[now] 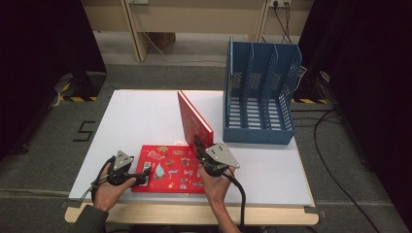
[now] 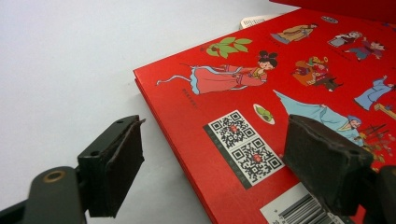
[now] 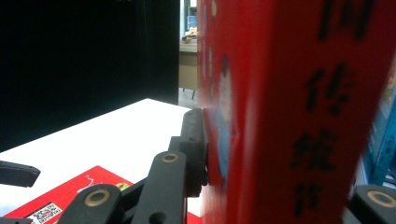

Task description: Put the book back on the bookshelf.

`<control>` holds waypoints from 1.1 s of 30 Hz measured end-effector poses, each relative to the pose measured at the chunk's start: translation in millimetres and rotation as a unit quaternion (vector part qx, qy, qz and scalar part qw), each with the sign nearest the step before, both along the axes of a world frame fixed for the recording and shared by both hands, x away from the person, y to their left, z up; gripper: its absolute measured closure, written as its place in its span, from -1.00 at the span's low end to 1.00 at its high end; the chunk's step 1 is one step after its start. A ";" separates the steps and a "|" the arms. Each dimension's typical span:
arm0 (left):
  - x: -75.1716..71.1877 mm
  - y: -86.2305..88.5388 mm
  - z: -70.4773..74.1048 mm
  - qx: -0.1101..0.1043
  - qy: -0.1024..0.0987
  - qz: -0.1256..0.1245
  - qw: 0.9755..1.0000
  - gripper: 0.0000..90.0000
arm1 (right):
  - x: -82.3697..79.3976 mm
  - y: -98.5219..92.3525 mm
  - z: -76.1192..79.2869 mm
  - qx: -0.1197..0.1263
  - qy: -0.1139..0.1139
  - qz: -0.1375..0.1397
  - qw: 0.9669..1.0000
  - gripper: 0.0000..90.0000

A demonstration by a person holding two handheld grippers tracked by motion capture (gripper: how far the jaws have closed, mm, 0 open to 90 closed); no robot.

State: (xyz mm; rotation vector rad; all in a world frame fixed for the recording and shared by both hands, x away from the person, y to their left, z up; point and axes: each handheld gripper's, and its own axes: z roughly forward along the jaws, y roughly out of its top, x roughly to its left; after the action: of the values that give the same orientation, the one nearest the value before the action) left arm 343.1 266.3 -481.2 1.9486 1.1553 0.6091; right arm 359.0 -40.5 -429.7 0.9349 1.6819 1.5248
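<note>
A red picture book [image 1: 170,170] lies flat near the table's front edge, its back cover up with QR codes and a barcode [image 2: 243,144]. My left gripper [image 1: 138,178] is open at the book's left edge. In the left gripper view [image 2: 215,140] one jaw is over the white table and the other over the cover. A second red book [image 1: 194,121] stands upright on its edge just behind the flat one, running toward the back of the table. My right gripper [image 1: 200,145] is shut on its near end. In the right gripper view [image 3: 280,163] its spine [image 3: 317,116] shows black characters.
A blue three-slot file rack [image 1: 260,92] stands at the back right of the white table [image 1: 136,116], its open side toward the upright book. Black cables [image 1: 335,160] lie on the floor to the right. A wooden desk [image 1: 194,19] stands beyond the table.
</note>
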 end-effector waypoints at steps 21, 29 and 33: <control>-0.1 0.5 -0.4 0.000 0.002 -0.001 1.000 -0.58 | 5.7 3.0 -23.1 0.008 0.015 0.003 1.000 0.66; 0.3 1.9 -0.7 -0.002 0.002 0.002 1.000 -0.58 | 5.7 4.2 -28.8 -0.004 0.010 0.003 1.000 0.72; 1.1 4.9 -0.9 -0.006 0.002 0.007 1.000 -0.58 | 6.2 2.2 -27.5 0.001 0.019 0.007 1.000 0.74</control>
State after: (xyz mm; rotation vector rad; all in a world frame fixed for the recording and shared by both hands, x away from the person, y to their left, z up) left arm 344.2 271.1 -482.1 1.9344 1.1726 0.6054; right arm 365.1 -38.3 -457.3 0.9606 1.7171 1.5270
